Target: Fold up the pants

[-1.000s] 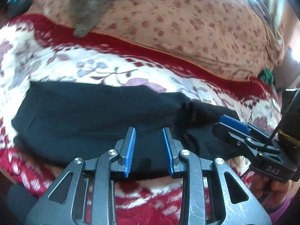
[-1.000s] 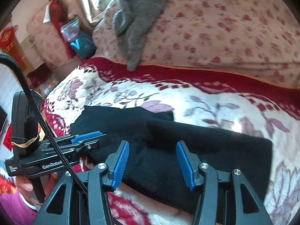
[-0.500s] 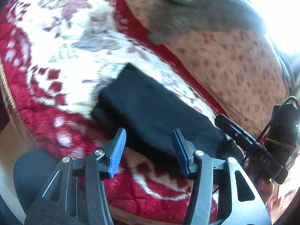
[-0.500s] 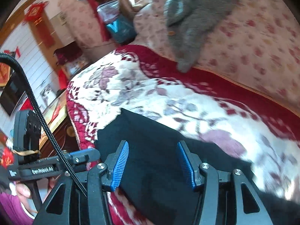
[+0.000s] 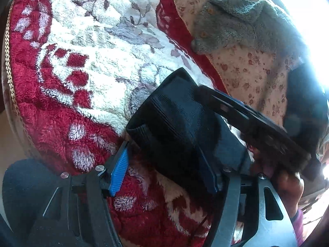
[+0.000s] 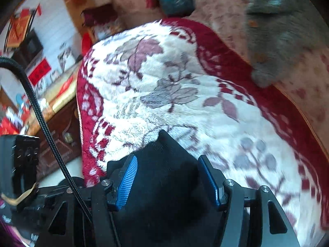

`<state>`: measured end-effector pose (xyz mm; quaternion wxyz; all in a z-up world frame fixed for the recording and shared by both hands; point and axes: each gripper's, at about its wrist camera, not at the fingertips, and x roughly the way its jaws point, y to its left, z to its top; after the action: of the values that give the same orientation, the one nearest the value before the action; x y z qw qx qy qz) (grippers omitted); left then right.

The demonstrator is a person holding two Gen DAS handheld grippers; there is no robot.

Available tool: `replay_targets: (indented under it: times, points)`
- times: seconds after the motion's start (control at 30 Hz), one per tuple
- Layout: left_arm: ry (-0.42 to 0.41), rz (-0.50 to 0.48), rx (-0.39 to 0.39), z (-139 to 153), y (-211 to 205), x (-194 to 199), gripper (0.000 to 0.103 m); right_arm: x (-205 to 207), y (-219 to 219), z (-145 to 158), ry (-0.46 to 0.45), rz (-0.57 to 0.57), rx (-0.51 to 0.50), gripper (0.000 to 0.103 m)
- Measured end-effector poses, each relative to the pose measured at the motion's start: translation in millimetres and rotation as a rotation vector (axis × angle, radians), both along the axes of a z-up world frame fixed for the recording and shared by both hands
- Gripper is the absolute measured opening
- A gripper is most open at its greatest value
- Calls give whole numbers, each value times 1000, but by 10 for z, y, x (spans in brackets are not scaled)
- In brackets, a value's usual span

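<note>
1. We judge the folding to be well along: the black pants (image 5: pixel 174 119) lie as a compact, layered bundle rather than spread at full length, so at least one fold looks done. A final fold or a tidy-up may remain; we cannot tell from these views.

2. The pants sit at lower centre of the left wrist view, on the red and white floral blanket (image 5: pixel 86 65), near its red border. In the right wrist view the pants (image 6: pixel 164 177) fill the bottom centre.

3. The fabric looks like a dark ribbed knit, with a thick rolled edge facing lower left and stacked layers showing at that end.

4. Our left gripper (image 5: pixel 164 170) has its jaws opening wide; the bundle's near edge lies between them, but the pads do not press on it.

5. Our right gripper (image 6: pixel 170 183) is also opening, with the pants between its blue pads and no squeeze visible.

6. A grey towel (image 5: pixel 242 22) rests at upper right on a flowered quilt (image 5: pixel 246 78), well apart from the pants.
</note>
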<state>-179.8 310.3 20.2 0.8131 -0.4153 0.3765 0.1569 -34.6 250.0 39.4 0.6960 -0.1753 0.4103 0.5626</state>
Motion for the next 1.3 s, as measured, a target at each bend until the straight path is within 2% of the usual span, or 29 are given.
replay_targets:
  times: [0.13, 0.17, 0.2, 0.3, 0.33, 0.37, 0.4, 0.47, 0.57, 0.8, 0.97, 1.17, 1.3]
  points:
    - [-9, -11, 27, -32, -51, 47, 76, 33, 294, -170, -7, 37, -74, 57]
    - [-14, -10, 36, -37, -65, 60, 77, 34, 333, -212, -13, 35, -83, 46]
    - [-15, -8, 44, -40, -71, 65, 77, 33, 369, -257, -46, 21, -90, 28]
    - [-58, 0, 48, -62, -56, 84, 77, 62, 351, -280, -37, 11, -74, 13]
    - [-70, 3, 44, -72, -38, 84, 64, 63, 322, -253, -37, 7, -62, 12]
    - [-66, 10, 47, -79, -15, 81, 43, 60, 295, -225, -37, 5, -49, 10]
    - [-65, -2, 48, -81, 7, 87, 39, 51, 239, -170, -41, 3, -29, 10]
    - [-91, -29, 22, -59, 27, 83, 25, 32, 160, -78, -39, -7, 2, 9]
    - [-110, -44, 74, 106, -53, 54, 21, -11, 35, 100, -40, -24, 53, 9]
    - [-168, -89, 158, 514, -289, 25, 19, -9, -386, 486, -17, -98, 180, 9]
    - [-179, -151, 219, 762, -515, 104, 18, 43, -795, 696, 8, -170, 262, 9]
    - [-205, -258, 275, 1018, -942, 270, 18, 143, -1415, 869, 51, -278, 343, 9]
    - [-232, -356, 266, 1135, -1327, 393, 18, 248, -1992, 992, 98, -369, 420, 9]
